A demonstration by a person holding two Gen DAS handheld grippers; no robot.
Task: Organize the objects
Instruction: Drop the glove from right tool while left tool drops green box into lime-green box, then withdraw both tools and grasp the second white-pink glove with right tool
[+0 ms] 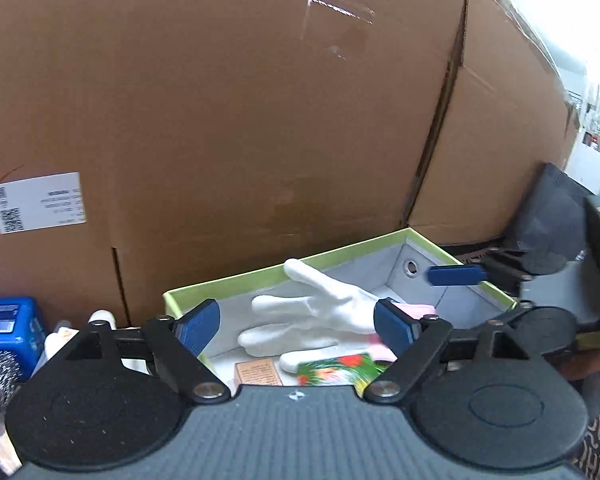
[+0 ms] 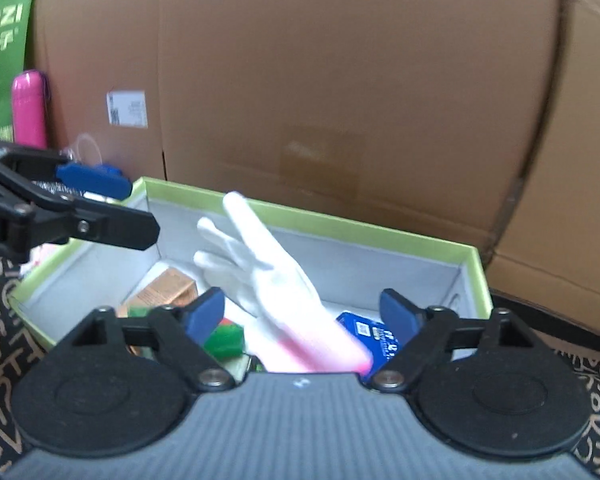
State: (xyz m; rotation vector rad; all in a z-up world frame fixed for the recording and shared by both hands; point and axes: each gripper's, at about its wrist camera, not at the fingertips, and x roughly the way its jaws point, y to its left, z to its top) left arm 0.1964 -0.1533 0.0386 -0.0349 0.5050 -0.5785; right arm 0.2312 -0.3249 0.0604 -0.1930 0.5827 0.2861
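Observation:
A white glove with a pink cuff lies loose in an open box with a green rim and grey inside. My left gripper stands open over the box's near side, the glove lying below and between its blue pads without being pressed. In the right wrist view the same glove runs between the spread fingers of my right gripper, which is also open over the box. One blue pad of the right gripper shows at the box's far corner.
The box also holds a small brown carton, a green packet and a blue card. Large cardboard cartons wall off the back. A pink bottle and a blue container stand to the left of the box.

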